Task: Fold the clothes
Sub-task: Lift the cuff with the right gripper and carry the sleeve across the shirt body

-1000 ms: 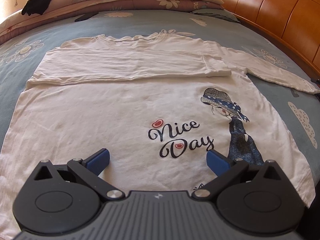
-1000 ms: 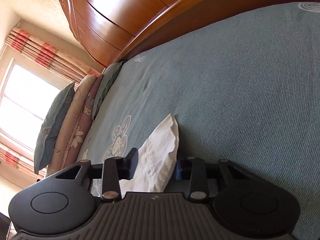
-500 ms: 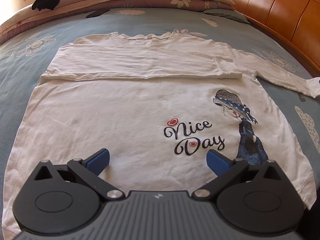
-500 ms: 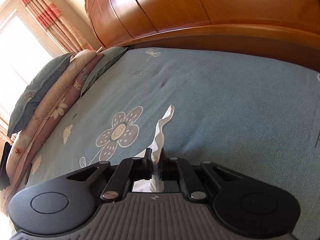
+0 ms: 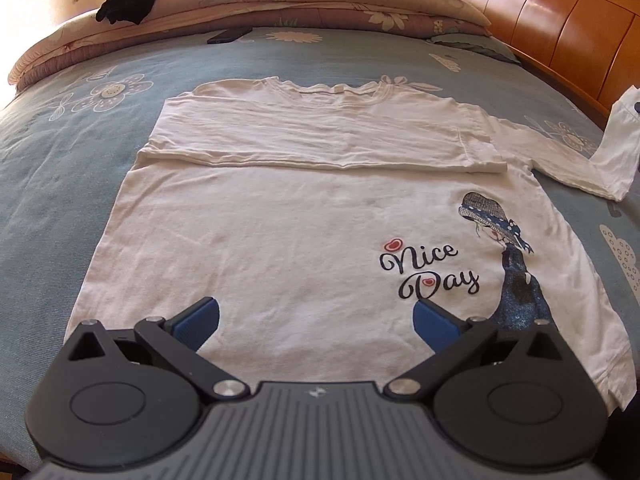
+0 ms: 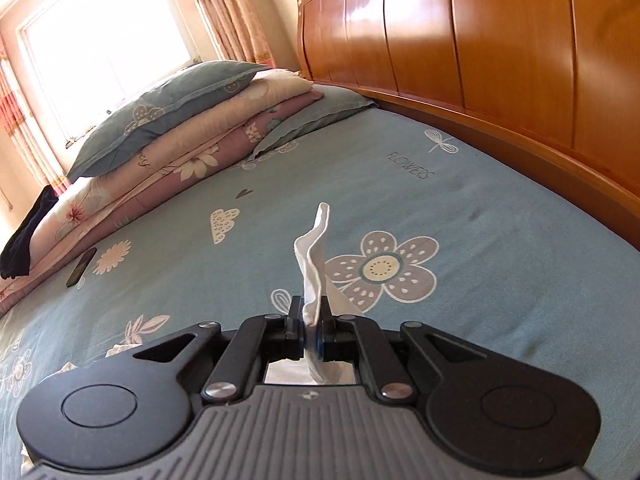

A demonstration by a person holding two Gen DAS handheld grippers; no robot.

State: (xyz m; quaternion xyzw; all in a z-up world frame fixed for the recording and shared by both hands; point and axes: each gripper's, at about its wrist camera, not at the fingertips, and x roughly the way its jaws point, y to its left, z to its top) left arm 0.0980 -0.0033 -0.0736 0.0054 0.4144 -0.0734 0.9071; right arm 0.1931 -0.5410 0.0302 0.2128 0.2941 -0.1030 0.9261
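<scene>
The bed (image 5: 60,168), under a blue flowered sheet, carries everything — a broad, soft, flat surface, likely chosen so the garment can lie spread for folding. A stack of folded quilts and pillows (image 6: 192,128) sits far ahead of both tools, against the window side, out of the working area.

The white long-sleeved shirt (image 5: 304,232) lies flat just ahead of the left tool (image 5: 316,322), printed side up with "Nice Day" and a figure in a hat. 1 sleeve (image 5: 320,136) is already laid across the chest, beyond the left tool; this looks like the first of 2 sleeve folds. The other sleeve (image 5: 612,156) runs off to the far right of that tool and rises off the sheet at its end, because its cuff is being lifted.

The left tool stands wide with nothing between its blue pads (image 5: 198,318), hovering over the hem — probably waiting for its turn.

The right tool (image 6: 311,332) is nearly closed, pinching the sleeve cuff (image 6: 314,260), which sticks up ahead of its tips.

The left view alone shows the whole shirt and how far the folding has got. The right view alone shows the grip itself, plus the wooden headboard (image 6: 500,40) to that tool's right and a dark phone-like slab (image 6: 82,266) far to its left.
</scene>
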